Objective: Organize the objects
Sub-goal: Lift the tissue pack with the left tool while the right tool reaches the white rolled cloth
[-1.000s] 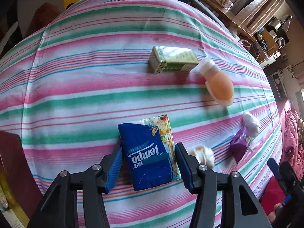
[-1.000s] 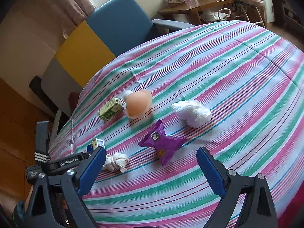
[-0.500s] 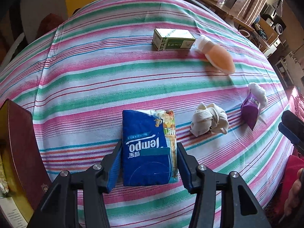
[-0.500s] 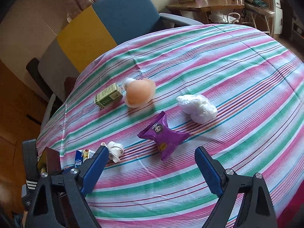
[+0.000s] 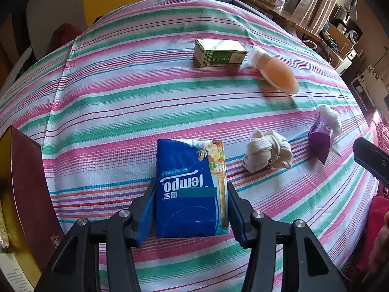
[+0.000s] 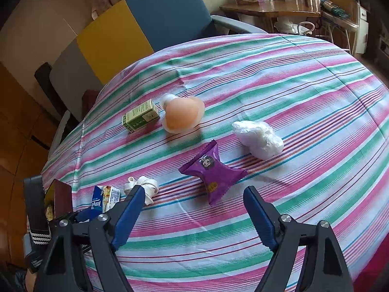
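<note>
My left gripper (image 5: 190, 189) is shut on a blue Tempo tissue pack (image 5: 192, 182), held above the near left part of the striped table; the pack also shows in the right wrist view (image 6: 104, 198). My right gripper (image 6: 192, 192) is open and empty, just short of a purple snack packet (image 6: 212, 170). A white rolled cloth (image 5: 267, 149) lies right of the pack. A green box (image 5: 218, 53), an orange squeeze bottle (image 5: 277, 73) and a crumpled white plastic bag (image 6: 259, 138) lie farther on.
A dark red open box (image 5: 31, 187) with a yellow lining stands at the table's left edge. A blue and yellow chair (image 6: 145, 24) stands behind the table. A wooden side table (image 6: 267, 9) with a carton is at the back right.
My left gripper has pulled back toward the near edge with the tissue pack, and the red box has come into view. My right gripper has moved a little closer to the purple packet.
</note>
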The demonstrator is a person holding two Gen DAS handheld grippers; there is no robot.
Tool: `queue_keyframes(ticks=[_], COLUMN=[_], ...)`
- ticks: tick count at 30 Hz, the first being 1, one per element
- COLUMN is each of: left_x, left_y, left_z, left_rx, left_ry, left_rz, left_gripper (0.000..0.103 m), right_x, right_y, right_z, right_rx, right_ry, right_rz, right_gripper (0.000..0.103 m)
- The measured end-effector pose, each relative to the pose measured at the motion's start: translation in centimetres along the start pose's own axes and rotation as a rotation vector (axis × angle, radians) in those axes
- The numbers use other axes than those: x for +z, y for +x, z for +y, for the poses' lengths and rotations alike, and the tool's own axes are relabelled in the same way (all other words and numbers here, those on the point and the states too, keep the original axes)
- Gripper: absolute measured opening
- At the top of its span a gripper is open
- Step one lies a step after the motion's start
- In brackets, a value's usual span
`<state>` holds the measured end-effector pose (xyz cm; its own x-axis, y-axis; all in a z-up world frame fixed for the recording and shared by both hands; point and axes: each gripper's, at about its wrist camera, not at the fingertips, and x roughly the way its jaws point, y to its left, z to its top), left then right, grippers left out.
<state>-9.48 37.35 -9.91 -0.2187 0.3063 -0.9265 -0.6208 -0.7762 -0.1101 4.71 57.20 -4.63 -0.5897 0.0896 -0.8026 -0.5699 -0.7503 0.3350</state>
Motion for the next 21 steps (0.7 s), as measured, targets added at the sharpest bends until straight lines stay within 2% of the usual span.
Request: queue_keyframes(ticks=[7,15,21], left_x=[0.1,0.0,0.0], left_y=[0.2,0.1,0.2], left_z=[0.3,1.1,0.9], left_rx=[-0.035,-0.082,-0.082], left_ry=[-0.012,-0.051,-0.046], left_rz=[-0.009,-0.036,-0.052], left_gripper=[0.053,0.053,0.053], right_x=[-0.8,-0.5,-0.2], right_y=[0.3,2.3,5.4], right_z=[2.9,6.3,7.9], right_rx=[0.028,0.036,0.030], right_ry=[-0.129,-0.213,-0.251], right_rz=[0.024,0.086,0.138], right_gripper=[0.076,0.076,0.076])
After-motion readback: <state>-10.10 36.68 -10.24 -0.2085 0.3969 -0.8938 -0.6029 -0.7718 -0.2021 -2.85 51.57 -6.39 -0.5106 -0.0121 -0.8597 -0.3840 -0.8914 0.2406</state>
